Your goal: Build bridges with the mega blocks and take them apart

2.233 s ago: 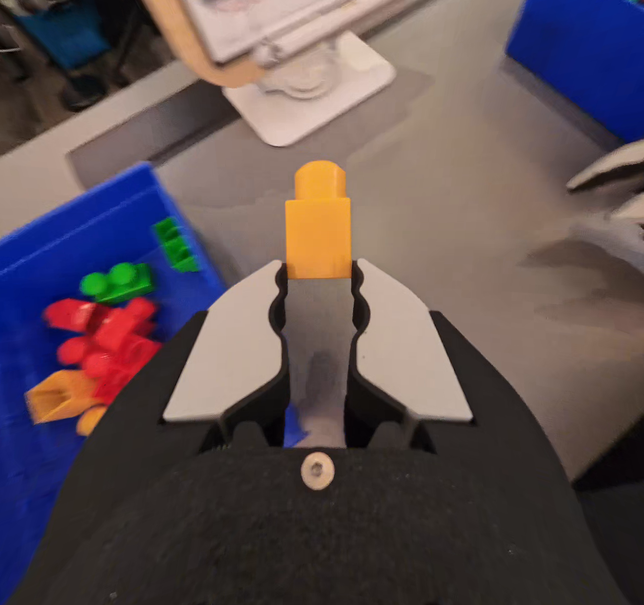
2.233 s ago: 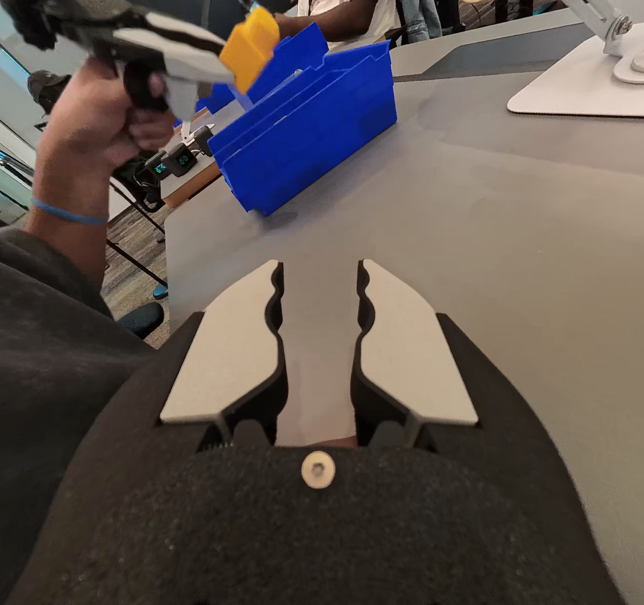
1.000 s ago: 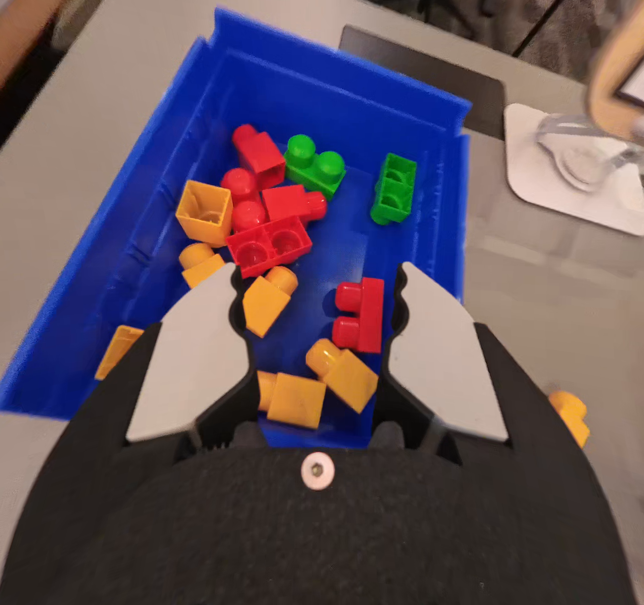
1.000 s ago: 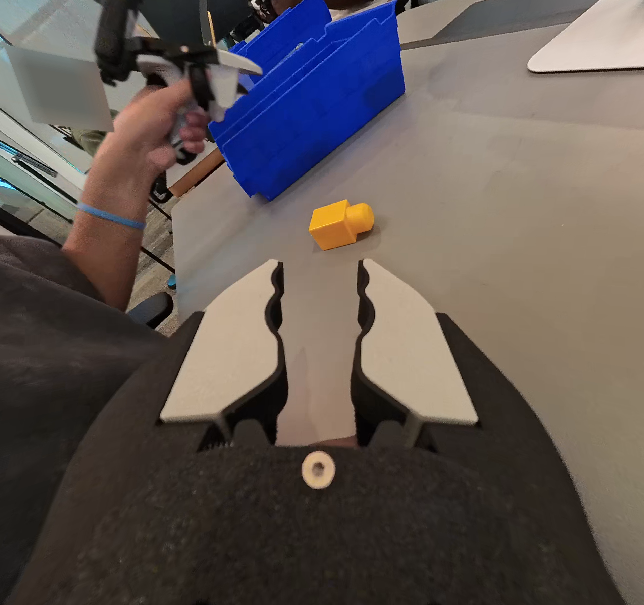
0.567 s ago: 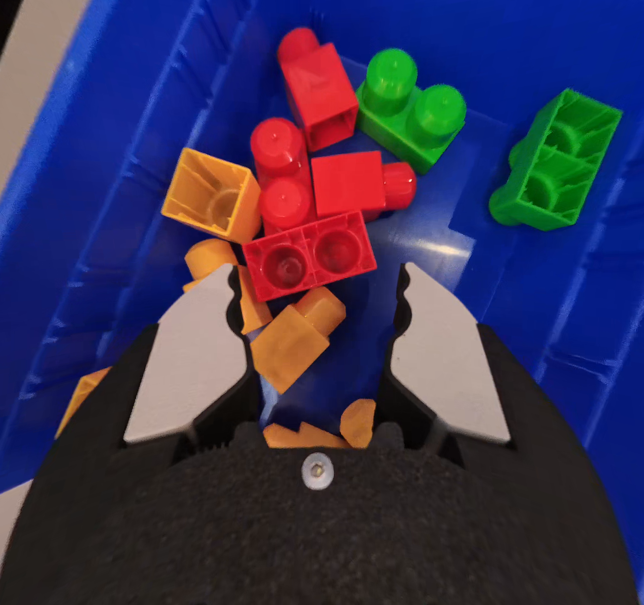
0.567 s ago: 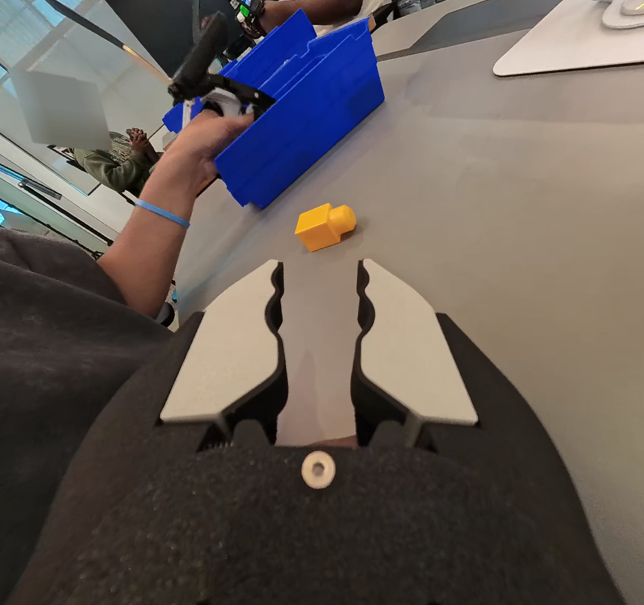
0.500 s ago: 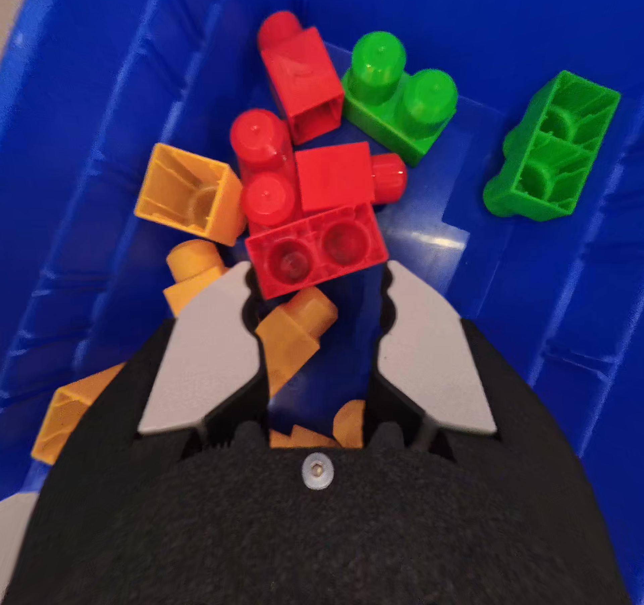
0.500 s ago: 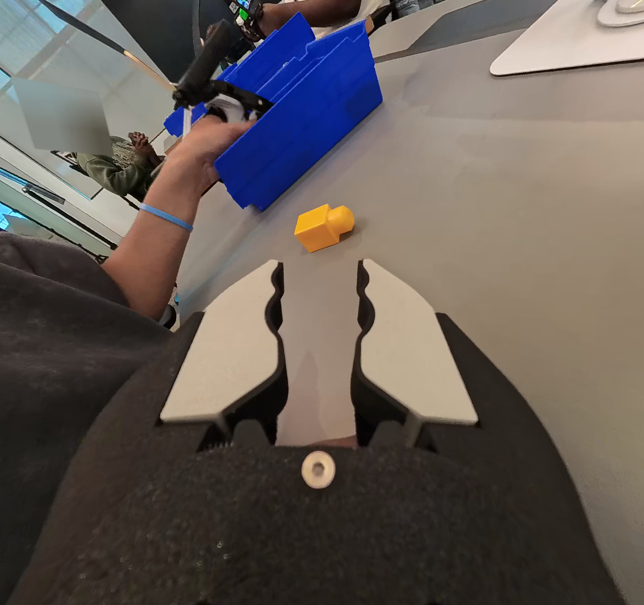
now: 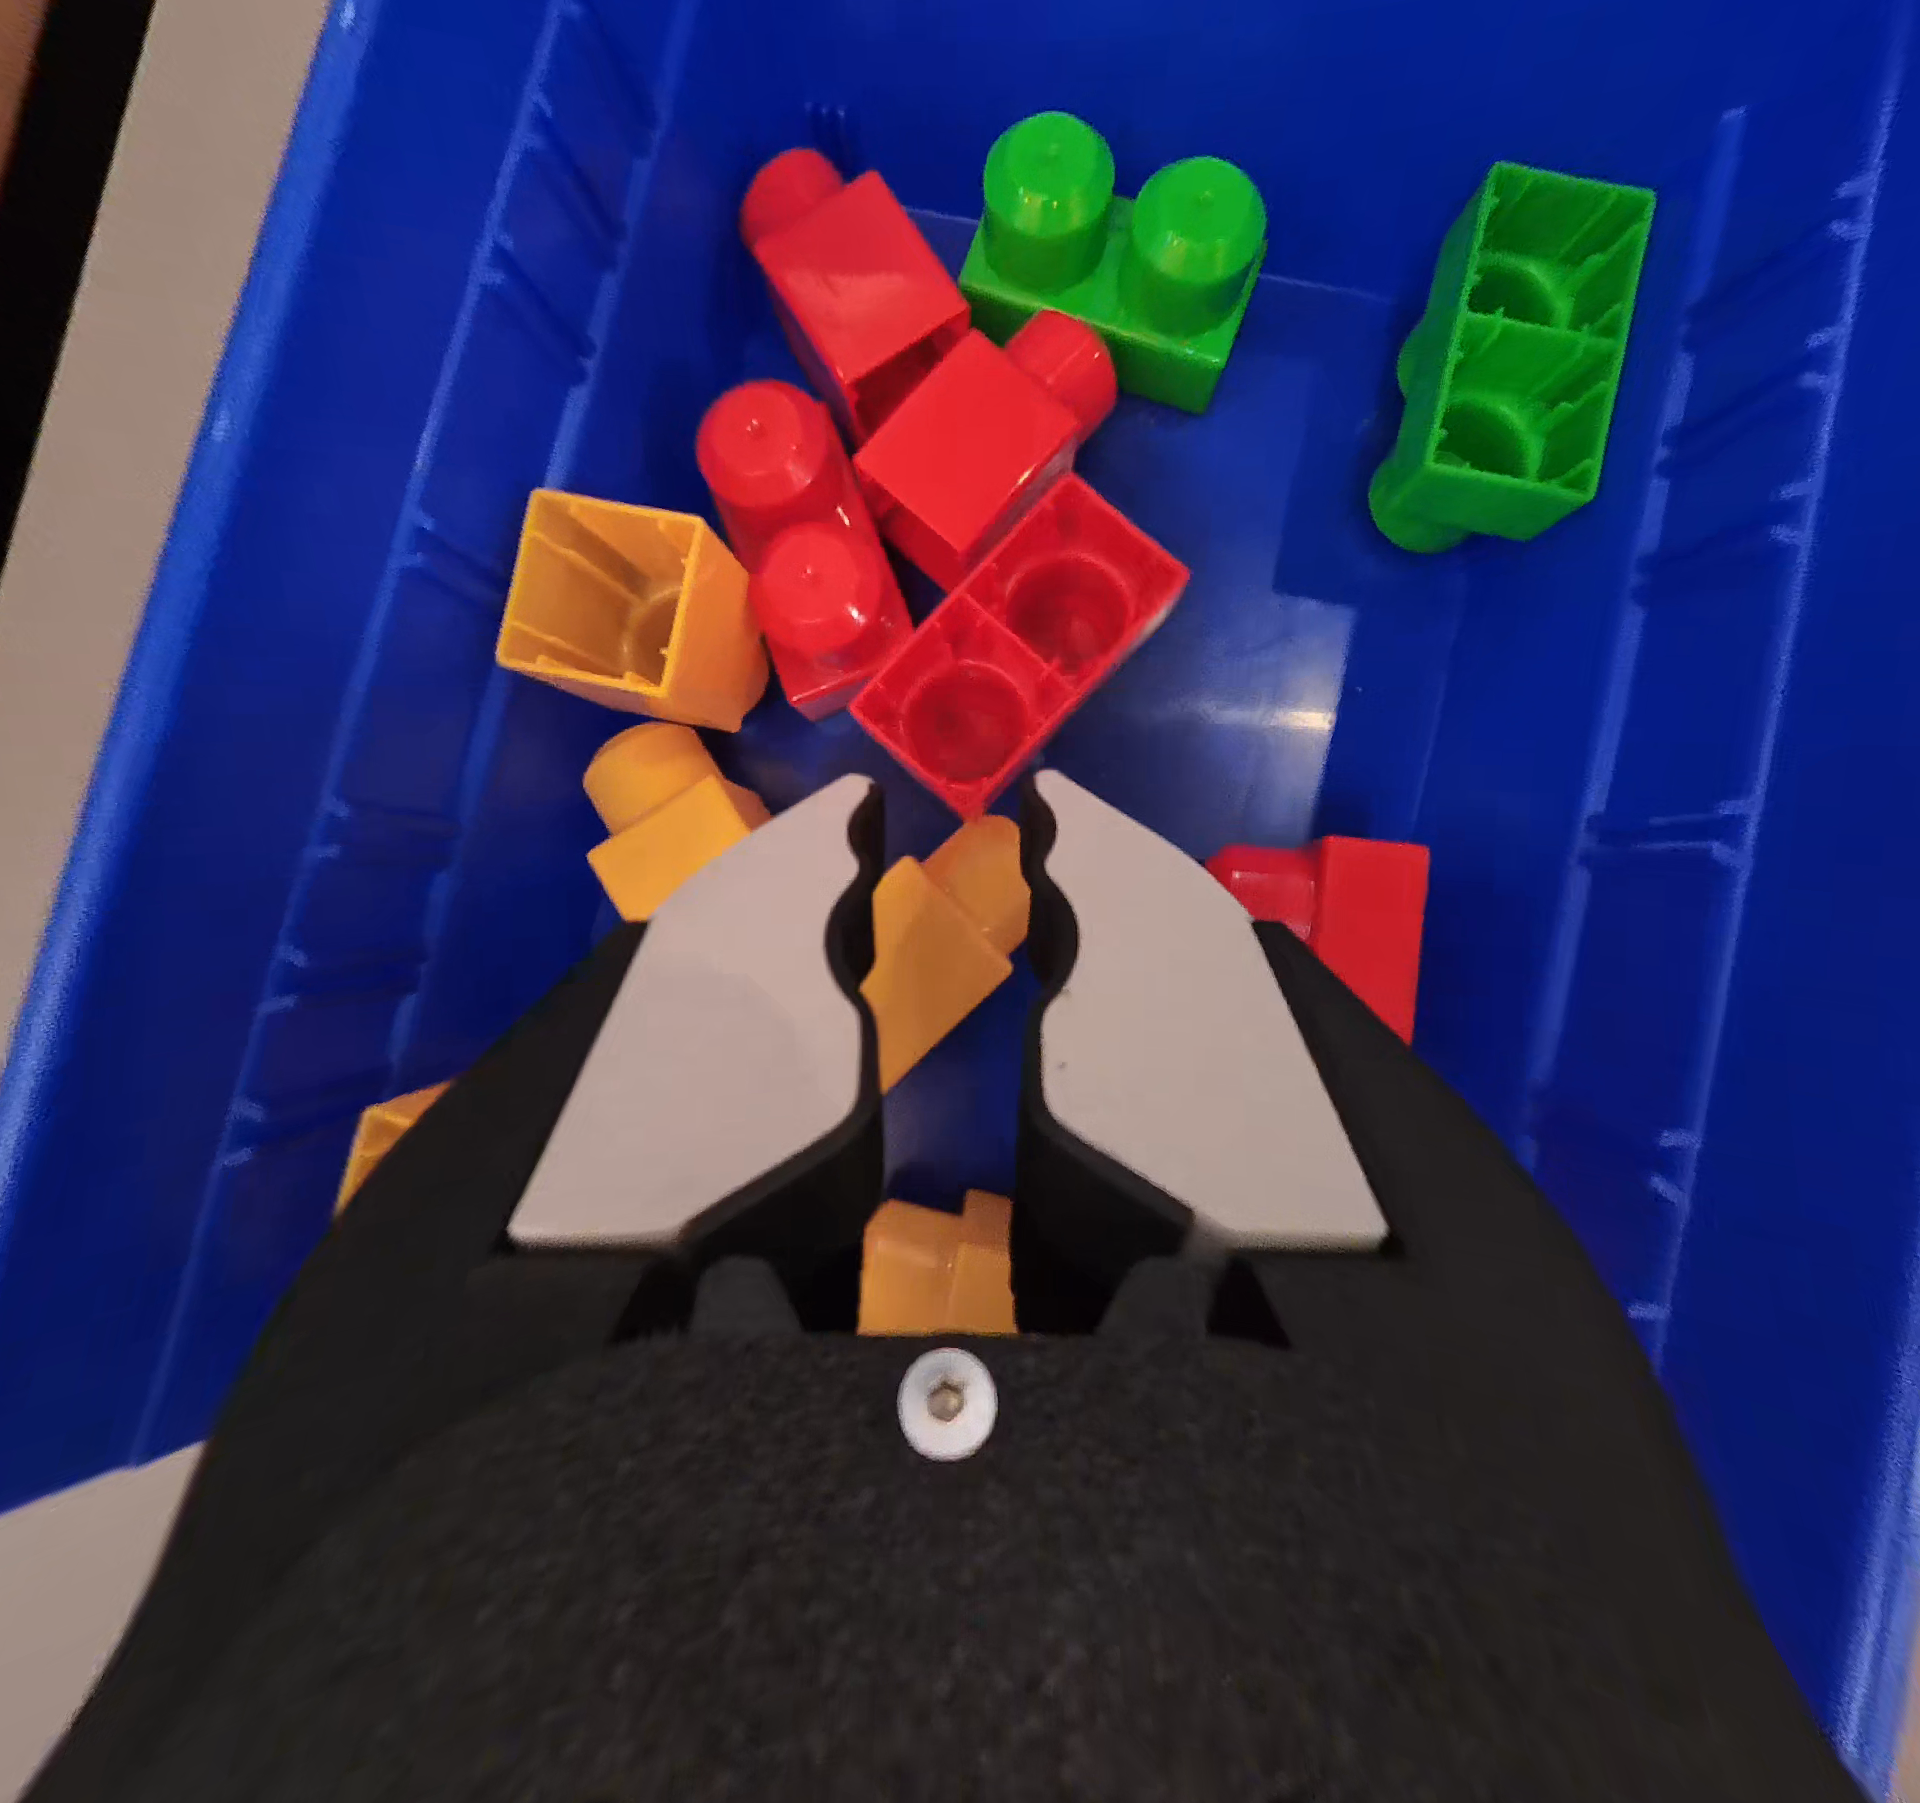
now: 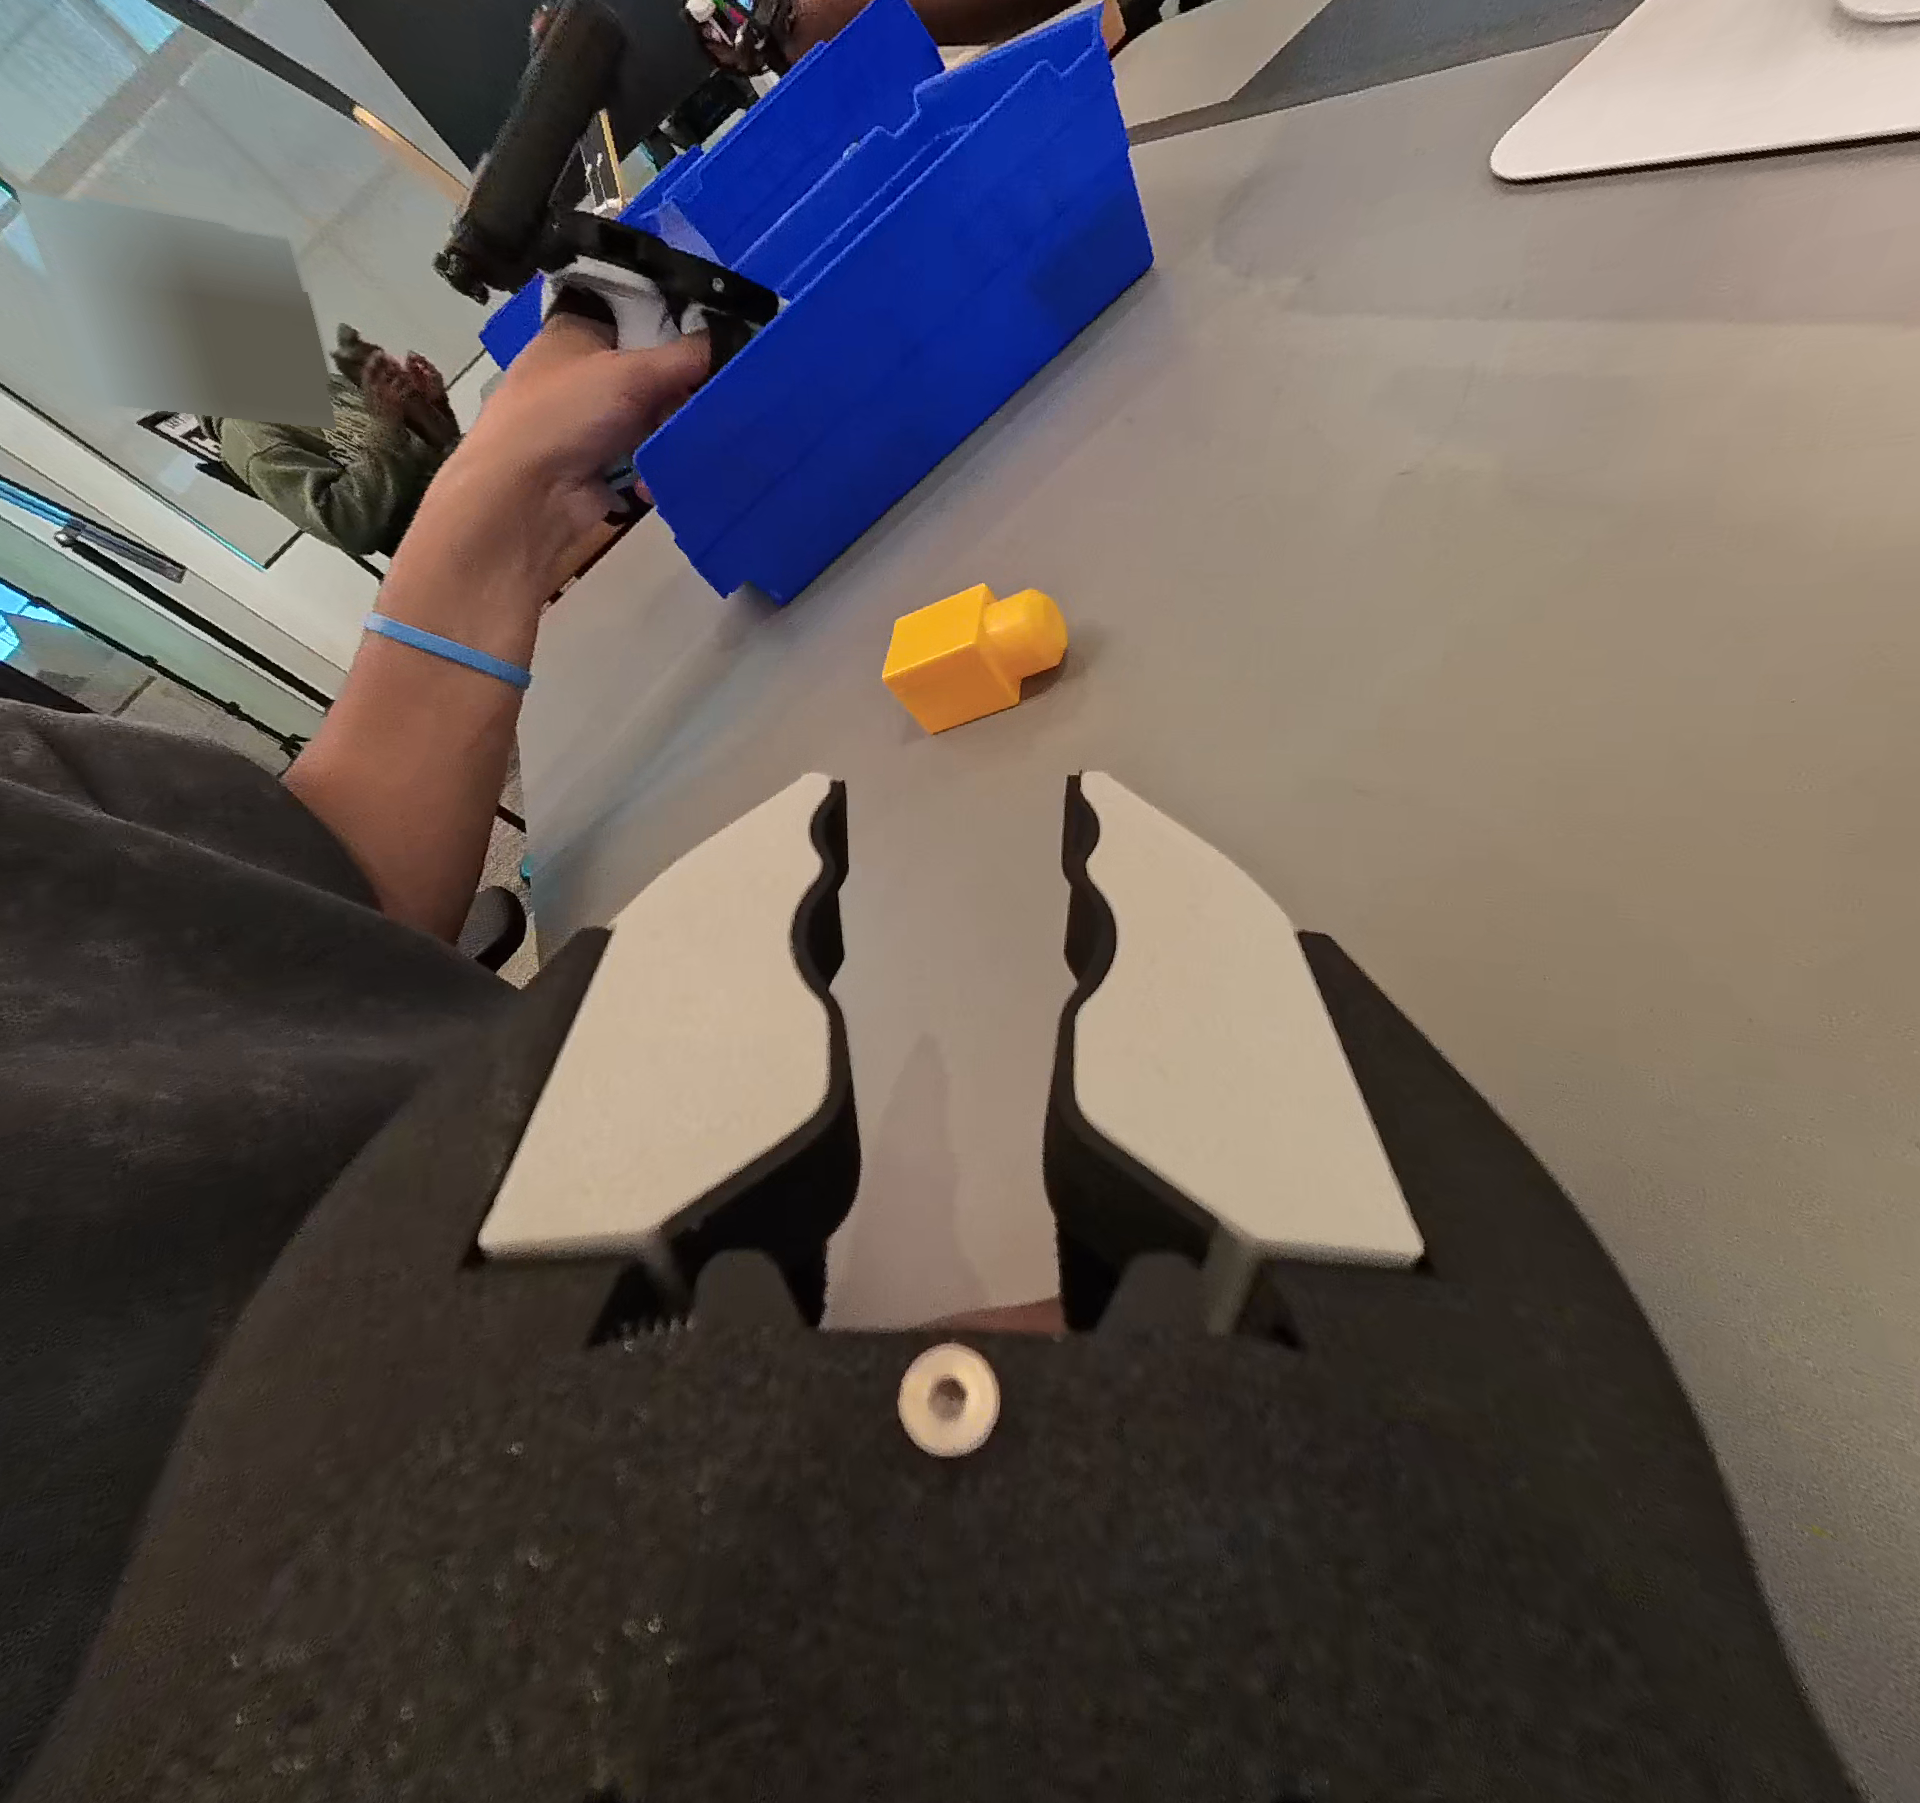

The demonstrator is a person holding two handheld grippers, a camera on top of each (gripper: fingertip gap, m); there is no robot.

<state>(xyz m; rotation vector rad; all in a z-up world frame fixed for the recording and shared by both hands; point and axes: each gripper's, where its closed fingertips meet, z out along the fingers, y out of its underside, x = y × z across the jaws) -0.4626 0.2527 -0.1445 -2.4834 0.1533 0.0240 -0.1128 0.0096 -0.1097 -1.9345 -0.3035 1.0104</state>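
Observation:
My left gripper [image 9: 951, 797] is down inside the blue bin [image 9: 312, 610], shut on an orange single-stud block [image 9: 940, 932] that lies tilted between its fingers. A red two-stud block [image 9: 1018, 641] lies upside down just beyond the fingertips. Several more red, orange and green blocks lie around it, among them an upright green two-stud block [image 9: 1117, 267]. In the right wrist view, my right gripper [image 10: 954, 787] is open and empty above the grey table [image 10: 1507, 610]. A loose orange block [image 10: 971, 657] lies on its side just ahead of it, beside the bin [image 10: 914, 382].
The left gripper's handle [image 10: 644, 288] and the hand holding it reach into the bin from the left. A white stand base [image 10: 1714, 70] sits at the far right. Another person with a device stands behind the bin. The table's edge runs close on the left. Some 45 cm of space lies between my two pairs of fingers.
My left gripper dropped the first orange block on the table, swung over the bin, went down into it and closed on another orange block. The right gripper has stayed open and nearly still.

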